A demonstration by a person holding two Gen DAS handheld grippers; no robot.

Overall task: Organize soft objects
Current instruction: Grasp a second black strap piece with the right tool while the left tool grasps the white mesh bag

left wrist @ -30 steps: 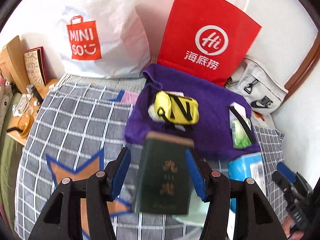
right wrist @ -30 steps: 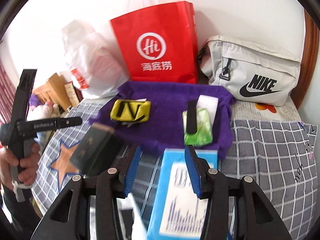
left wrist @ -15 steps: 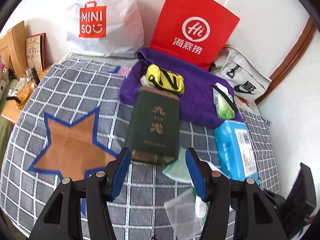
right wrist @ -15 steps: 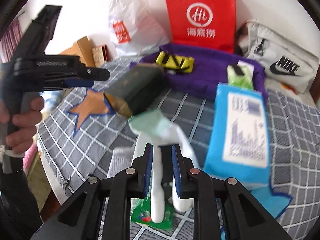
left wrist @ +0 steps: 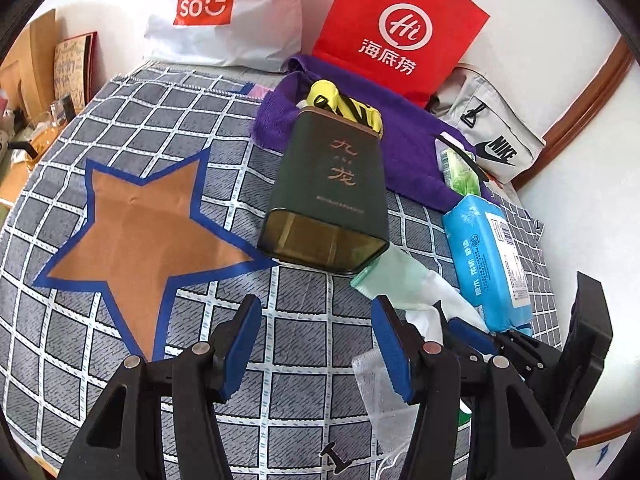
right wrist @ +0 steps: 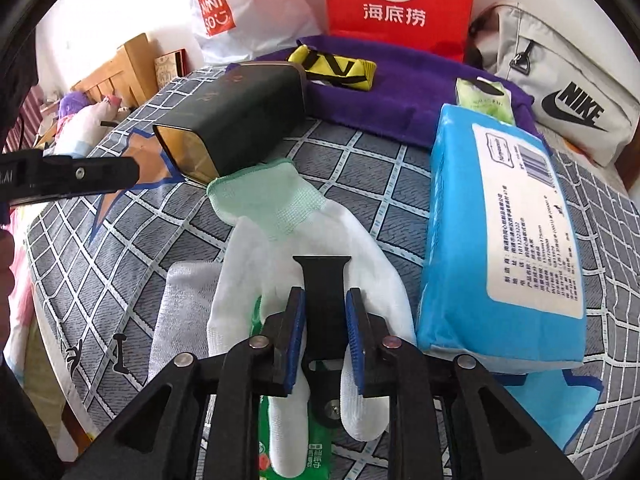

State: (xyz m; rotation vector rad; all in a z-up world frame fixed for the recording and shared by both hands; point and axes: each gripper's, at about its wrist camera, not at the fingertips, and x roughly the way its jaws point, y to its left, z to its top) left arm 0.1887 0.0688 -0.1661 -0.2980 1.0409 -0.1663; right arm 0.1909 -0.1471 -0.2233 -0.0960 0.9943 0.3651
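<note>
Two shopping bags stand by the wall: one red paper bag (left wrist: 400,28) and one white plastic bag (left wrist: 240,12); I cannot see inside them. One dark green tin (left wrist: 328,188) lies on the bed (left wrist: 120,120). One white glove (right wrist: 300,248) lies on the bed beside one blue tissue pack (right wrist: 500,240). The right hand-held gripper (right wrist: 325,332) is nearly shut, opening a little, over the glove. The left hand-held gripper (left wrist: 316,344) is half open and holds nothing.
</note>
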